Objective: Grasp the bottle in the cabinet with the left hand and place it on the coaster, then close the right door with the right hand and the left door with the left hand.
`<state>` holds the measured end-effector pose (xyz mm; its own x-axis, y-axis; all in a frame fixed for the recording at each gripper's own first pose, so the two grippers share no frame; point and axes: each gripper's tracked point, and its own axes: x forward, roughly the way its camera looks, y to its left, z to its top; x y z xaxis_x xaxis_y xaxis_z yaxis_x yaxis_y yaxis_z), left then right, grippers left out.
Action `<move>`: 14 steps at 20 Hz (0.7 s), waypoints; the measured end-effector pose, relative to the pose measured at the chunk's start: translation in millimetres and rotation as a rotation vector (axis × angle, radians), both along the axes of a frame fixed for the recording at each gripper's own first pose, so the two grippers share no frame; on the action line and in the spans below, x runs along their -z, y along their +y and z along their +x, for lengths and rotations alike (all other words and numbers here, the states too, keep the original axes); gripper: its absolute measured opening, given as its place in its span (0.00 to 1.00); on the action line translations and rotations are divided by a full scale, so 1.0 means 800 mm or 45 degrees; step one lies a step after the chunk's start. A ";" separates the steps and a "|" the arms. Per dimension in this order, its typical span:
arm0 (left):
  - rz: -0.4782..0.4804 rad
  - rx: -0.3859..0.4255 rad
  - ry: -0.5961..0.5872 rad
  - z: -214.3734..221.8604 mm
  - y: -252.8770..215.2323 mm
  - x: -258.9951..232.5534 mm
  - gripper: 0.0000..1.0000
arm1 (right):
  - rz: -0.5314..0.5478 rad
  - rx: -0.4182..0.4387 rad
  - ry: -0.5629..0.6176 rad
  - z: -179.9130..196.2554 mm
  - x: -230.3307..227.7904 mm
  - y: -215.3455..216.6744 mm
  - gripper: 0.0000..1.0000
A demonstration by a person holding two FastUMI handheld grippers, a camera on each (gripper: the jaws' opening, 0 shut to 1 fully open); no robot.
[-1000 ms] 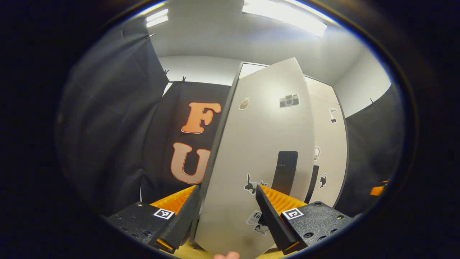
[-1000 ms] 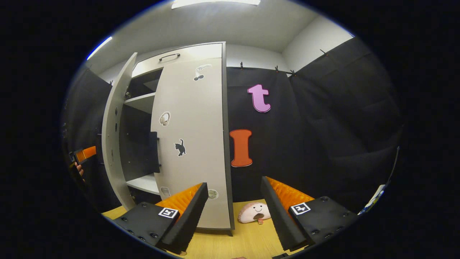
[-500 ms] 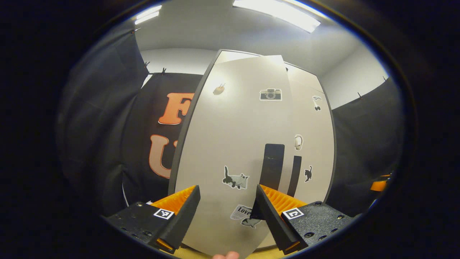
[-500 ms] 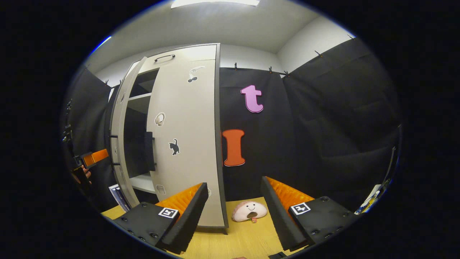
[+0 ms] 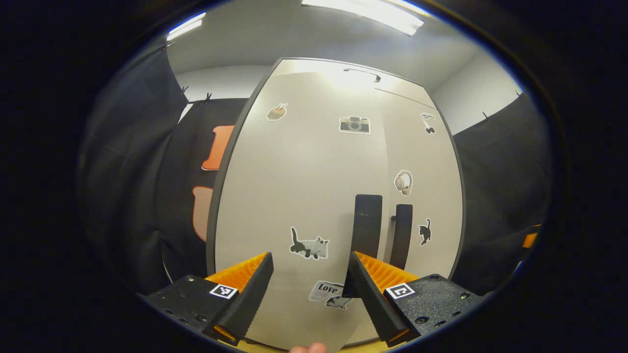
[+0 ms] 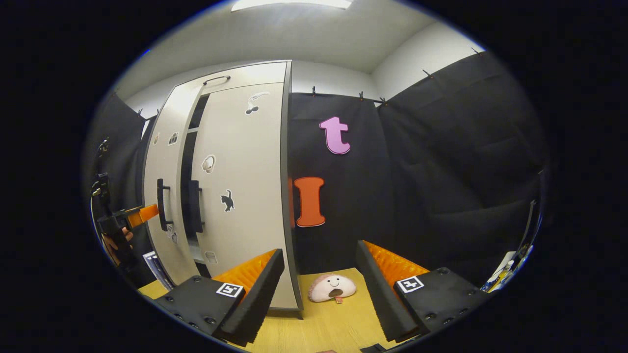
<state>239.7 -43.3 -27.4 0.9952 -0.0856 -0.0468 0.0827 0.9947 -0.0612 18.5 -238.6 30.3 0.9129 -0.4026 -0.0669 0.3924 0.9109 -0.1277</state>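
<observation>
Left door almost closed
Left hand-held gripper [image 5: 306, 282] — fingers wide apart, holding nothing — should press the left door [image 5: 299, 196] flat, near its handle [image 5: 366, 218], until flush.

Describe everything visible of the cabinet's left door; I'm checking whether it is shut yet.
The left door is a tall pale-grey panel with a dark edge and a black vertical handle. Stickers dot its front, including a camera and a cat. In the right gripper view it stands slightly ajar, a dark gap beside the right door. The left gripper, jaws open, faces its lower front; contact is unclear.
</observation>
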 end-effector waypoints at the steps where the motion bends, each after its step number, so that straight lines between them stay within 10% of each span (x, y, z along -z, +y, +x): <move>1: -0.007 0.000 0.001 0.001 -0.002 0.001 0.94 | 0.000 0.002 -0.002 -0.001 -0.001 -0.001 0.97; 14: -0.094 0.044 0.045 0.001 -0.007 0.009 0.95 | 0.021 -0.115 0.023 0.008 0.004 0.052 0.97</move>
<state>240.7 -49.0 -35.0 0.9895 -0.1243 -0.0741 0.1133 0.9840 -0.1376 25.1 -197.3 27.5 0.9440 -0.3173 -0.0898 0.3062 0.9446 -0.1185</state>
